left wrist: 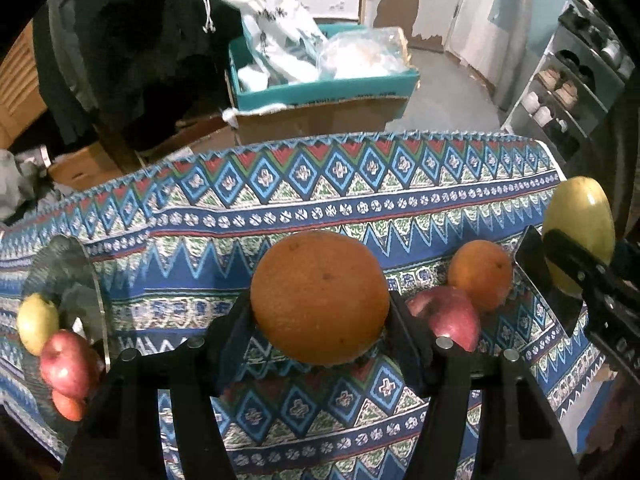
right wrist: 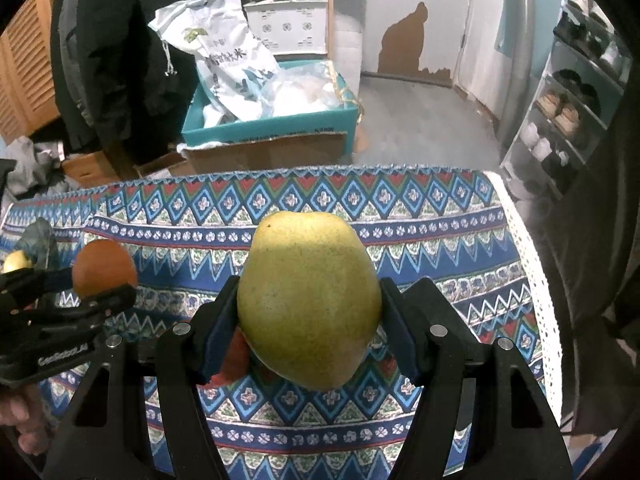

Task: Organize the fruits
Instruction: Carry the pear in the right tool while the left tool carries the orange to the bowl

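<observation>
Left wrist view: your left claw (left wrist: 320, 320) pinches a big orange (left wrist: 320, 298) between its two pads at the centre of the frame, lifted above the patterned tablecloth (left wrist: 280, 208) that covers the table. Just right of the claw, a red apple (left wrist: 452, 316) lies on the cloth with a smaller orange (left wrist: 480, 272) touching it from behind. At the right edge your right claw (left wrist: 560, 280) shows from the side, gripping a yellow-green pear (left wrist: 580, 228). At the lower left edge, a glass bowl (left wrist: 76, 280) holds a yellow fruit (left wrist: 36, 322), a second red apple (left wrist: 66, 362) and an orange-coloured fruit (left wrist: 68, 406) stacked against each other. Beyond the table's far edge, in the upper middle, a teal box (left wrist: 328, 84) stuffed with white bags sits on cardboard, and a shoe rack (left wrist: 568, 92) stands at the upper right.

Right wrist view: your right claw (right wrist: 310, 332) is clamped on the pear (right wrist: 310, 300), which fills the centre of the frame above the cloth. A red fruit peeks out behind its left pad. At the left edge, the left claw carries the big orange (right wrist: 104, 266).
</observation>
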`<state>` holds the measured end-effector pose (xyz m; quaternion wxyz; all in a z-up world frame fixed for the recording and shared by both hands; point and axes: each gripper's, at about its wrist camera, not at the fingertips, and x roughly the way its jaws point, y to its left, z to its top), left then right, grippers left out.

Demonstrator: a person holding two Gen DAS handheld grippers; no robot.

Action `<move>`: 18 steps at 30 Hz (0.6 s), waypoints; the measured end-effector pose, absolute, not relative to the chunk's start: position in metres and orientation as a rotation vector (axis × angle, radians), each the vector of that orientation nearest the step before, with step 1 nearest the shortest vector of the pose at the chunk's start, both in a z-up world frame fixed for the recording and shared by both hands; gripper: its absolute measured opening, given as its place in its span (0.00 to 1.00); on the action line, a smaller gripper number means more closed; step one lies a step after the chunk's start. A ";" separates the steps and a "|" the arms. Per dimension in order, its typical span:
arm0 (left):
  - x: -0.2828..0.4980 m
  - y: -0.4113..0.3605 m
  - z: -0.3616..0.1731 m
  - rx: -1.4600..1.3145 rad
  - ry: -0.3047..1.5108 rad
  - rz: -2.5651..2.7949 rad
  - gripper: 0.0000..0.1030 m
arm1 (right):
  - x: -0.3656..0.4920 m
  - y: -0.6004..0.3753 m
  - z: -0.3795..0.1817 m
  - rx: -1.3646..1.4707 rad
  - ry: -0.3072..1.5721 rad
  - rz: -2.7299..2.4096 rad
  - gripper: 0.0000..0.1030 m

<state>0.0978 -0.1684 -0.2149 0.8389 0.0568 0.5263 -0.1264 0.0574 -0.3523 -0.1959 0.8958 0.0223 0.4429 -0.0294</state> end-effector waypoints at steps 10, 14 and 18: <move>0.081 -0.147 -0.181 0.107 1.033 -0.273 0.64 | 0.052 -0.336 -0.169 0.014 0.863 -0.050 0.66; 0.075 -0.138 -0.169 0.104 1.004 -0.272 0.64 | 0.051 -0.326 -0.159 -0.005 0.840 -0.043 0.66; 0.069 -0.126 -0.156 0.088 0.981 -0.273 0.64 | 0.051 -0.316 -0.148 -0.019 0.815 -0.034 0.66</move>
